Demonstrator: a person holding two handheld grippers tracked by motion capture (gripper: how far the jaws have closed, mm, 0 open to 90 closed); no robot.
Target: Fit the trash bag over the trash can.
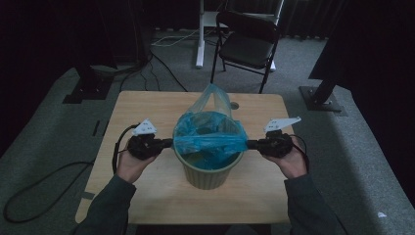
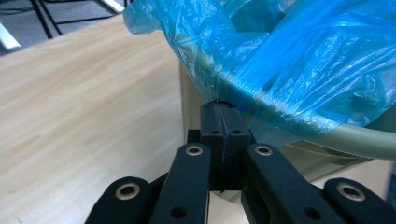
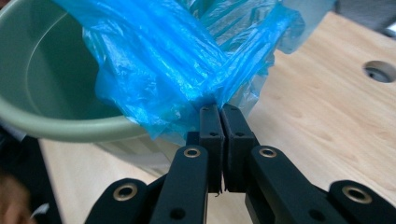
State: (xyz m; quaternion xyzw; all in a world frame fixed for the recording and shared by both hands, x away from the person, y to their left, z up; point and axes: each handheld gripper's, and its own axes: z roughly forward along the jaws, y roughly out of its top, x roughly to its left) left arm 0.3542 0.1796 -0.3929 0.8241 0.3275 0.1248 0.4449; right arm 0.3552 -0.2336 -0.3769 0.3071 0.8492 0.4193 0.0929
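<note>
The left gripper (image 2: 223, 109) has its jaws pressed together on a fold of the blue plastic bag (image 2: 280, 60), just at the bin's near side; in the high view this gripper (image 1: 166, 143) sits at the left of the bin, and its tips are too dark there to make out. The right gripper (image 3: 222, 112) is likewise clamped on a bunched edge of the bag (image 3: 177, 60), with only a hairline gap showing between the pads; from above it (image 1: 250, 144) meets the bag at the bin's right side. How much film lies between either pair of pads is hidden by the pads themselves.

The bag (image 1: 209, 134) is drawn across the mouth of the pale green bin (image 1: 208, 176), stretched between the two grippers, with one loose flap standing up at the back. It covers most of the bin's inside, so the bottom cannot be seen. The bin (image 3: 51, 126) stands upright near the middle of the table (image 1: 147, 196).

The table is light wood, with a small round hole (image 3: 379, 71) beyond the bin. The person's sleeves are cut off at the bottom of the high view. Around the table lies grey carpet with trailing cables (image 1: 39, 188); a black folding chair (image 1: 247, 44) stands behind. The room is dim and its far edges are lost in dark.
</note>
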